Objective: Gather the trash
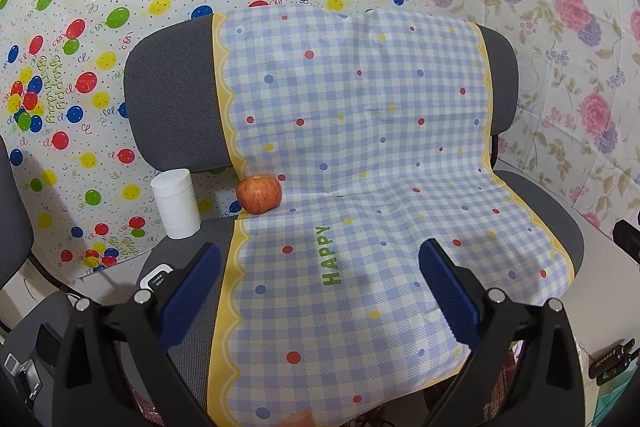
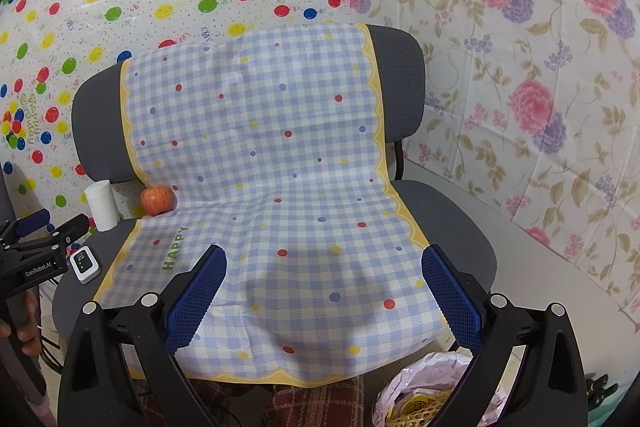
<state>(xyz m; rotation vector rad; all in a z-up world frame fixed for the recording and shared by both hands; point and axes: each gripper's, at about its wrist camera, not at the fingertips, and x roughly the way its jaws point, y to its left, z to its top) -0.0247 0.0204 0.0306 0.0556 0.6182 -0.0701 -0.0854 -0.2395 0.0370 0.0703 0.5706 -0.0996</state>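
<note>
While both claws (left (image 1: 320, 263), right (image 2: 324, 267)) hang spread and empty, an apple (image 1: 259, 194) sits beside a roll (image 1: 176, 203) on the chair (image 1: 176, 107).

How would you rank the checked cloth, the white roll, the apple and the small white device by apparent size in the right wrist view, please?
1. Checked cloth, by far the largest.
2. White roll.
3. Apple, close to the roll.
4. Small white device, though it lies nearer the camera, so its true rank is unsure.

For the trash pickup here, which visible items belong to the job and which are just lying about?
Likely job:
- pink plastic bag holding wrappers
- white paper roll, if trash

Just lying about:
- red apple
- small white device with a green screen
- blue gingham cloth
- grey chair
</note>
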